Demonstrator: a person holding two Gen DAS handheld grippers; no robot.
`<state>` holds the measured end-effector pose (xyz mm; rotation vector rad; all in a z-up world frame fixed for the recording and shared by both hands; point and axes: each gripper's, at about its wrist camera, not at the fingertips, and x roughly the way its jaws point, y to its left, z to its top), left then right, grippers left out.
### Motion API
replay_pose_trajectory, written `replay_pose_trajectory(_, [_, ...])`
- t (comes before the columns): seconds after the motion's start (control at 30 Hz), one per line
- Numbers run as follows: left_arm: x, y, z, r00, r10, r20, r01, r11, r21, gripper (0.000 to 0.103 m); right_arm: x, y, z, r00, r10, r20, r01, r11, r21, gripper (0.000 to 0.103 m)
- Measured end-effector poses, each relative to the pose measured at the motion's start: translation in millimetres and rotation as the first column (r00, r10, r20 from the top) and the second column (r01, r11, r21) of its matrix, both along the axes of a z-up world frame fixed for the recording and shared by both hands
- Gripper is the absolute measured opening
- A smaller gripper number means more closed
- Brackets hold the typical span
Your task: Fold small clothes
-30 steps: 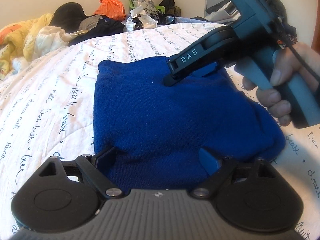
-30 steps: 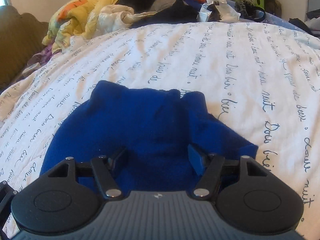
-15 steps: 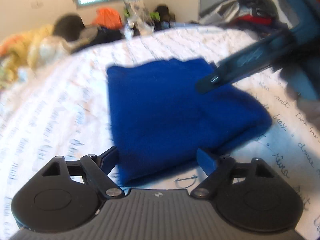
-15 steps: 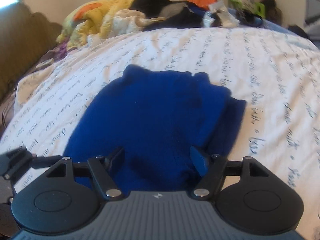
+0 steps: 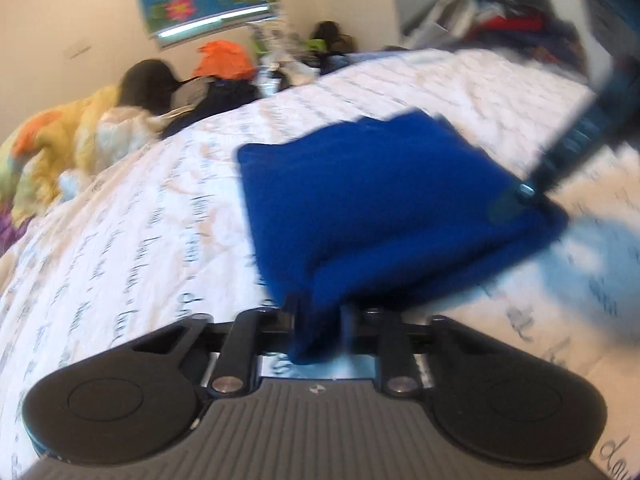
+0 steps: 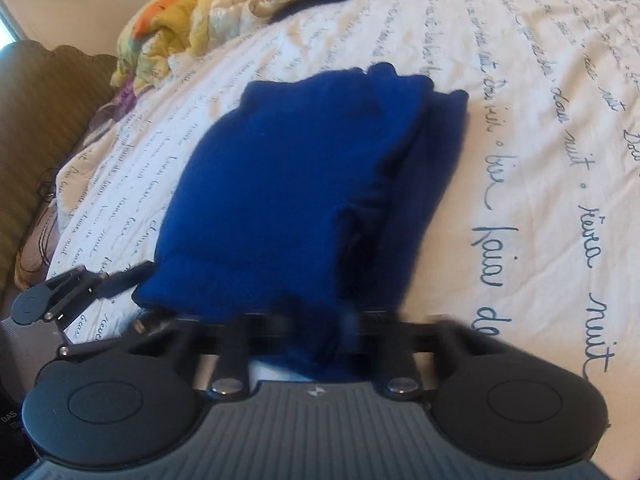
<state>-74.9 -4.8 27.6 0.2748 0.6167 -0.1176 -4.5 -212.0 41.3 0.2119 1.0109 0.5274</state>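
A folded blue knit garment [image 5: 384,200] lies on the white bed sheet with script print [image 5: 128,232]; it also shows in the right wrist view [image 6: 296,184]. My left gripper [image 5: 318,312] is shut on the garment's near corner. My right gripper [image 6: 320,328] is shut on the garment's near edge, and its fingers are hidden under the cloth. The right gripper also shows blurred at the garment's right corner in the left wrist view [image 5: 520,196]. The left gripper shows at the garment's left corner in the right wrist view [image 6: 120,280].
A heap of clothes and a yellow blanket [image 5: 68,148] lies along the far edge of the bed. An orange bag [image 5: 224,60] sits behind it. A brown sofa [image 6: 40,128] stands left of the bed. More clothes pile up at the right [image 5: 500,20].
Both grippers were open over the garment and have drawn back to its near edge and shut on it. The views have tilted and blurred with the motion.
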Motion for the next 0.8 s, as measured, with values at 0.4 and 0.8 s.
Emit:
replay_pose_trajectory(0.4, [-29.0, 18.8, 7.3, 0.994, 0.07, -0.087, -0.088, 0.971, -0.222, 0.098, -52.3, -5.8, 7.0, 0.99, -0.069, 0.126, 0.072, 0.997, -0.019, 0.033])
replay_pose_trajectory(0.8, [-13.8, -1.1, -18.5, 0.983, 0.155, -0.097, -0.17, 0.97, -0.176, 0.103, -96.6, 41.0, -24.2, 0.925, -0.198, 0.323, 0.31, 0.887, -0.342, 0.103])
